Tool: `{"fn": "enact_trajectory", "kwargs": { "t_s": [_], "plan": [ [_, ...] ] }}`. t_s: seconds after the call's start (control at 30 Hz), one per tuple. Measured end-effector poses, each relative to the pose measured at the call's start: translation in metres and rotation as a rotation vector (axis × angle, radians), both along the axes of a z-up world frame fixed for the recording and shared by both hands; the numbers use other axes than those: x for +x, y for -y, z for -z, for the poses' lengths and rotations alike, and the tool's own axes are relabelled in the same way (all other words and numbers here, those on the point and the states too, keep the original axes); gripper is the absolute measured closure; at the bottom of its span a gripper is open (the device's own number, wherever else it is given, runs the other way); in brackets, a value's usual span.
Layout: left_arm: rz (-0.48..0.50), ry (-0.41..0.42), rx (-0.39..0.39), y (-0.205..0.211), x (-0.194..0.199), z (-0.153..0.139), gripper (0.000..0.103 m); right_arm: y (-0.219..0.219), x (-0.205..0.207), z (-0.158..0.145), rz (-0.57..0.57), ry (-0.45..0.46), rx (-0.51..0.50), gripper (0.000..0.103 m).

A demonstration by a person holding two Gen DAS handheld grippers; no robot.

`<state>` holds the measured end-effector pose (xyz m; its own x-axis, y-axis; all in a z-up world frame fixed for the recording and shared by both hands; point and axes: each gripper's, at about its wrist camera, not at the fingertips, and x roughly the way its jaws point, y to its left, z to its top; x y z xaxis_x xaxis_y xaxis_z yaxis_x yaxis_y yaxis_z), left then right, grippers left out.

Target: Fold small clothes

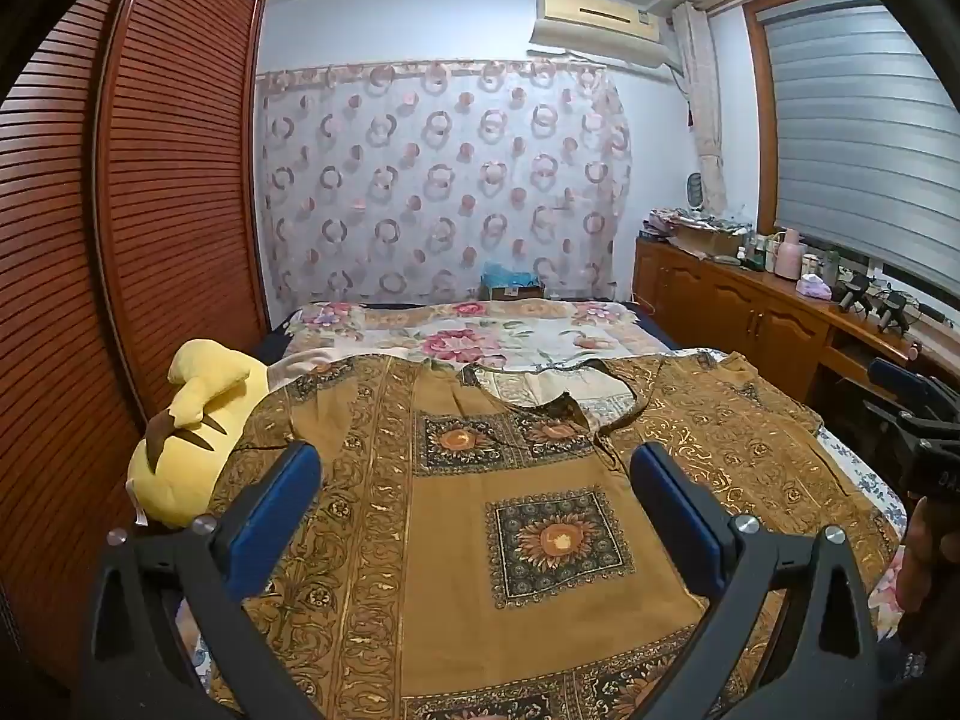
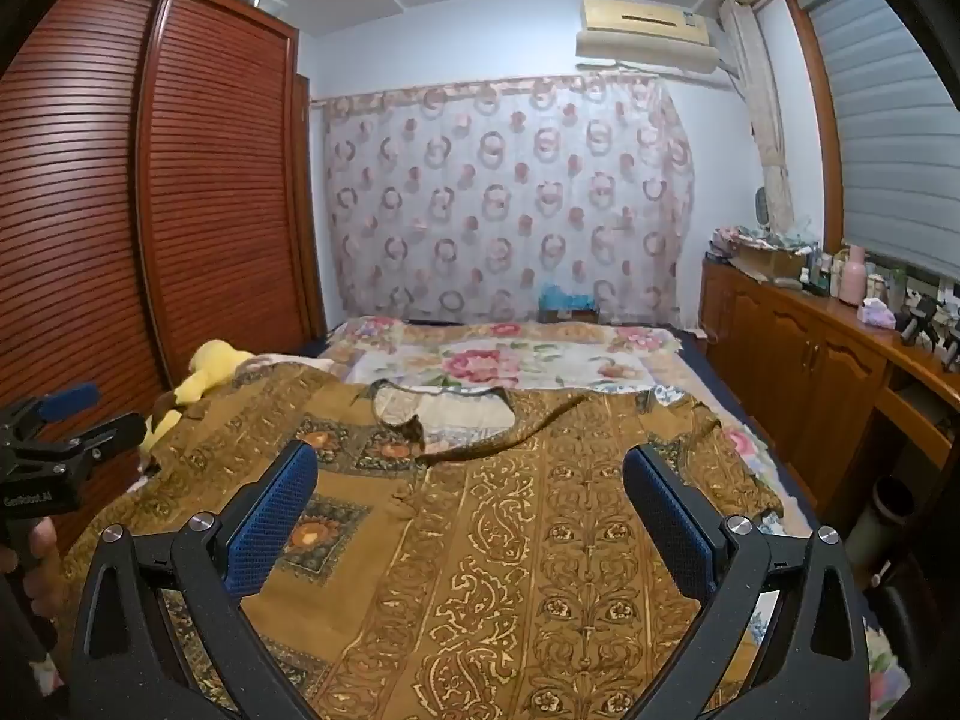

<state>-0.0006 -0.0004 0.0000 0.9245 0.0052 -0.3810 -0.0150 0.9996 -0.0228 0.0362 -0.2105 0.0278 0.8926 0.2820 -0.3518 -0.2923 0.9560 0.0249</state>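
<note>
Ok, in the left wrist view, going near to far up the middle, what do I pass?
Open left tongs → brown patterned garment spread flat → floral bedspread → blue item at the bed's far end → ring-patterned curtain → ceiling.

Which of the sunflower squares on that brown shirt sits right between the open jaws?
The lower sunflower square on the brown shirt, alone on plain brown cloth. The others lie farther up by the neckline.

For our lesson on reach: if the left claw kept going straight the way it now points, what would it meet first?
Most likely the brown patterned garment spread on the bed; the open left claw tilts down toward it with nothing between. Exact depth is unclear.
</note>
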Motion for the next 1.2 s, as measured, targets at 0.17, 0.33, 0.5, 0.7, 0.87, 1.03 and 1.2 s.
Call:
{"fn": "enact_trajectory", "kwargs": {
  "t_s": [0.17, 0.33, 0.5, 0.7, 0.87, 1.03, 1.2],
  "plan": [
    [0.000, -0.006, -0.010, -0.0014, -0.0011, 0.0005, 0.000, 0.0006, 0.0001, 0.0007, 0.000, 0.003, 0.007, 0.000],
    [-0.001, -0.003, 0.000, 0.0000, 0.0006, 0.0002, 0.000, 0.0008, -0.0002, 0.0011, 0.000, 0.006, 0.008, 0.000],
    [-0.002, -0.005, 0.001, 0.0000, 0.0009, 0.0002, 0.000, 0.0009, -0.0001, 0.0013, 0.000, 0.005, 0.008, 0.000],
    [-0.002, -0.006, 0.001, 0.0001, 0.0010, 0.0002, 0.000, 0.0009, -0.0003, 0.0014, -0.001, 0.005, 0.008, 0.000],
    [-0.002, -0.007, 0.000, 0.0002, 0.0013, 0.0003, 0.000, 0.0009, 0.0001, 0.0019, 0.000, 0.003, 0.008, 0.000],
    [-0.002, -0.007, 0.001, 0.0004, 0.0014, 0.0004, 0.000, 0.0009, 0.0001, 0.0020, -0.001, 0.003, 0.009, 0.000],
    [-0.002, -0.007, 0.001, 0.0003, 0.0014, 0.0003, 0.000, 0.0005, 0.0000, 0.0017, 0.000, 0.003, 0.009, 0.000]
  ]
}}
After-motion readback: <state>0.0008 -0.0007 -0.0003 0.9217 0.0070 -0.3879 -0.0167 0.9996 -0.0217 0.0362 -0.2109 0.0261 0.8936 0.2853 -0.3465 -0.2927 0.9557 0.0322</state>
